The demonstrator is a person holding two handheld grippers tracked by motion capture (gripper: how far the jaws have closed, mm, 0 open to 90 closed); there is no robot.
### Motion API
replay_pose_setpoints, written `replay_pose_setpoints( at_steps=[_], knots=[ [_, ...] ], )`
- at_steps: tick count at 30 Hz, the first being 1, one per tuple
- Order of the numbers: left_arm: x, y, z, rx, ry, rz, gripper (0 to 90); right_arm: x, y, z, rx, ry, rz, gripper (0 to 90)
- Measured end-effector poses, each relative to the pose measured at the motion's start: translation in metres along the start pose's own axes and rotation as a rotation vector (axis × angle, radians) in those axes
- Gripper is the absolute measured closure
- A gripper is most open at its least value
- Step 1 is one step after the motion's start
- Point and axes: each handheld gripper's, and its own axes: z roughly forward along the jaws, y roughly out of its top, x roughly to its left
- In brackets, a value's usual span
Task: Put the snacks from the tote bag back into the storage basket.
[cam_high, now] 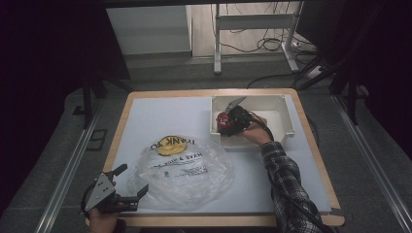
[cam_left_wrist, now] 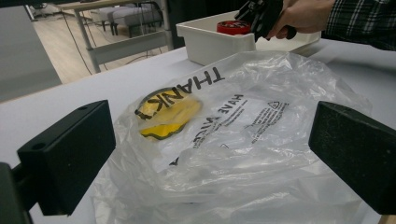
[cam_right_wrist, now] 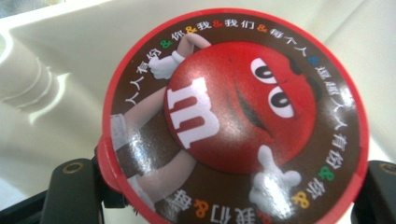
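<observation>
A round red candy tin (cam_right_wrist: 233,116), its lid printed with a red cartoon candy figure, sits between the black jaws of my right gripper (cam_right_wrist: 229,191), which is shut on its rim. In the high view that gripper (cam_high: 228,120) holds the tin (cam_high: 222,119) inside the white bin (cam_high: 287,122) at the table's back right. A crumpled clear plastic bag (cam_high: 182,170) with black print lies at the front centre, with a yellow item (cam_high: 168,145) inside it. My left gripper (cam_high: 132,178) stands open at the bag's front-left edge; its jaws flank the bag (cam_left_wrist: 243,140) without touching it.
The white board (cam_high: 145,116) covers the wooden table. Beyond the far edge stand a metal desk frame (cam_high: 218,43) and loose cables on the floor. The person's plaid sleeve (cam_high: 286,184) crosses the table's right front.
</observation>
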Motion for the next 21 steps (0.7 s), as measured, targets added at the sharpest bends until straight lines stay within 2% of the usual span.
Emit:
replay_pose_setpoints(
  at_steps=[21],
  knots=[
    [0.000, 0.000, 0.000, -0.001, -0.001, 0.000, 0.6, -0.006, 0.004, 0.014, 0.008, 0.010, -0.016, 25.7]
  ],
)
